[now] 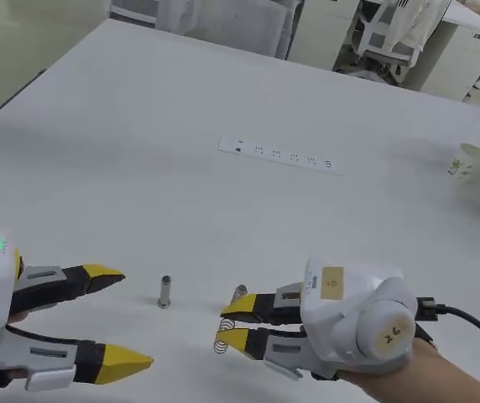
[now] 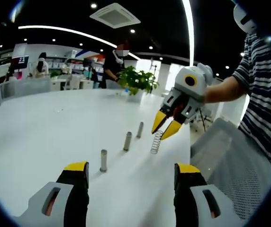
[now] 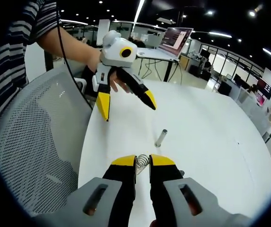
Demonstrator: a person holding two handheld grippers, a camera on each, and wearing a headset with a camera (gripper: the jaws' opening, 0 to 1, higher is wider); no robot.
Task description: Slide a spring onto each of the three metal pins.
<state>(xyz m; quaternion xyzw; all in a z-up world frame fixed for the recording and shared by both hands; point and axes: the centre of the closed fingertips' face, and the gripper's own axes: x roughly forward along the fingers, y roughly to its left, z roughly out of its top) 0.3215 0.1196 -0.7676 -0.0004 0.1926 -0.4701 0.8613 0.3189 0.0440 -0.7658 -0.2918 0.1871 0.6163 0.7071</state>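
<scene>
Three short metal pins stand upright in a row on the white table: the nearest pin (image 2: 103,160), a middle pin (image 2: 127,141) and a far pin (image 2: 140,129). In the head view one pin (image 1: 165,290) stands between the grippers, and another pin (image 1: 238,294) sits just beyond the right jaws. My right gripper (image 1: 226,326) is shut on a small coil spring (image 1: 221,336), held beside the pin row; that spring (image 3: 142,162) shows between its yellow tips. My left gripper (image 1: 121,319) is open with nothing in it, left of the pins.
A white power strip (image 1: 279,155) lies mid-table, and a paper cup (image 1: 466,159) stands at the far right by a plant. A mesh chair (image 3: 36,156) is at the table's near edge. A cable (image 1: 475,323) trails from the right gripper.
</scene>
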